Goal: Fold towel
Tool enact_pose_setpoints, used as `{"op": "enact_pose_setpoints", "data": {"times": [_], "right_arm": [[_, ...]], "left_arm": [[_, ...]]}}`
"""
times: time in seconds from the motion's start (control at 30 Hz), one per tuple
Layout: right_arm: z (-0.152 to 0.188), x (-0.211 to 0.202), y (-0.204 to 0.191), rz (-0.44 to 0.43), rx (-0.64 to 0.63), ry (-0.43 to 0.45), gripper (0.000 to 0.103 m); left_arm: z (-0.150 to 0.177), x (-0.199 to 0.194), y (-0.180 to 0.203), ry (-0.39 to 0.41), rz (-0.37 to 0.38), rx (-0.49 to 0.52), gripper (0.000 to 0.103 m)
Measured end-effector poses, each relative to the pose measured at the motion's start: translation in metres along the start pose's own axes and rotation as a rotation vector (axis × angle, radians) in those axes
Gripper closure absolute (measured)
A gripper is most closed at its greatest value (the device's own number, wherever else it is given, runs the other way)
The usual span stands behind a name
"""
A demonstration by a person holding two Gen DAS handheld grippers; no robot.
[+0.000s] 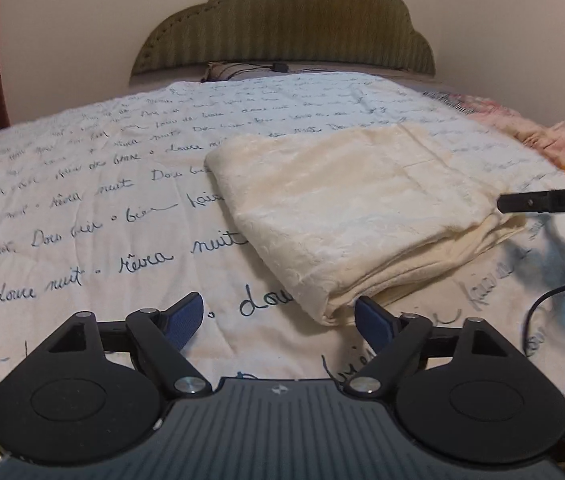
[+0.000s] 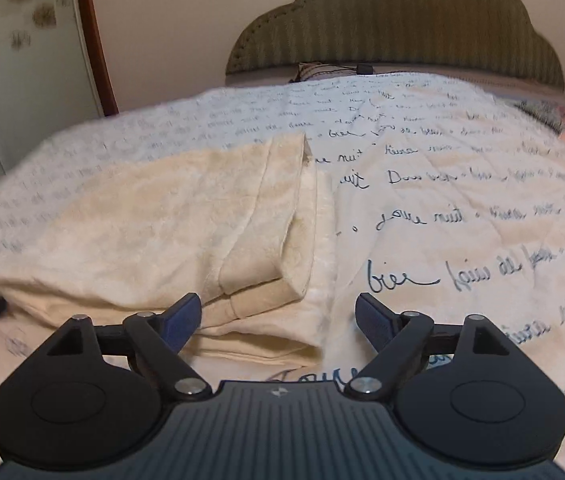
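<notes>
A cream towel (image 1: 346, 216) lies folded into a thick, layered rectangle on the bed (image 1: 82, 208), on a white cover printed with dark handwritten script. It sits toward the near edge of the bed, well short of the green padded headboard (image 1: 282, 28) at the far edge. In the right wrist view the towel's (image 2: 154, 232) stacked layers show along its right side, with one folded flap lying on top.

The left gripper (image 1: 279, 316) has its jaws spread wide with nothing between them; the towel's near corner lies just ahead of its right blue pad (image 1: 374, 322). The right gripper (image 2: 278, 316) is also spread wide, its left pad (image 2: 184, 320) just beside the towel's near edge, not pinching it.

At the right edge of the left wrist view the other gripper's black finger (image 1: 546, 202) reaches level with the towel's right corner. A black cable (image 1: 538, 312) loops over the cover below it. A pink patterned cloth (image 1: 530, 128) lies bunched at the bed's far right side
</notes>
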State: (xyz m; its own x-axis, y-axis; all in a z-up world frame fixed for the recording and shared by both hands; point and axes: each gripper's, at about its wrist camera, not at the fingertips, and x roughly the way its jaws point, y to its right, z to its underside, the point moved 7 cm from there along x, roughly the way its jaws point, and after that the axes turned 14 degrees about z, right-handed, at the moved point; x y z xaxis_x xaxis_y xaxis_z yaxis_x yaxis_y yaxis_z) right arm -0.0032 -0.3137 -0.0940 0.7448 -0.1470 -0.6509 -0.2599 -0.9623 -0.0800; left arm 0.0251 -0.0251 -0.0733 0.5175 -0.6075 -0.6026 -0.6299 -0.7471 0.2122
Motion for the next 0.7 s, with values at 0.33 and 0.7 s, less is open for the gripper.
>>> {"op": "enact_pose_setpoints", "data": {"times": [0.33, 0.7], "right_arm": [[-0.037, 0.058, 0.051, -0.281, 0.358, -0.18, 0.018], [-0.05, 0.112, 0.021, -0.543, 0.397, -0.327, 0.028]], "left_arm": [[-0.045, 0.041, -0.047, -0.004, 0.267, -0.363, 0.008], [-0.055, 0.102, -0.087, -0.01, 0.572, -0.744, 0.001]]}}
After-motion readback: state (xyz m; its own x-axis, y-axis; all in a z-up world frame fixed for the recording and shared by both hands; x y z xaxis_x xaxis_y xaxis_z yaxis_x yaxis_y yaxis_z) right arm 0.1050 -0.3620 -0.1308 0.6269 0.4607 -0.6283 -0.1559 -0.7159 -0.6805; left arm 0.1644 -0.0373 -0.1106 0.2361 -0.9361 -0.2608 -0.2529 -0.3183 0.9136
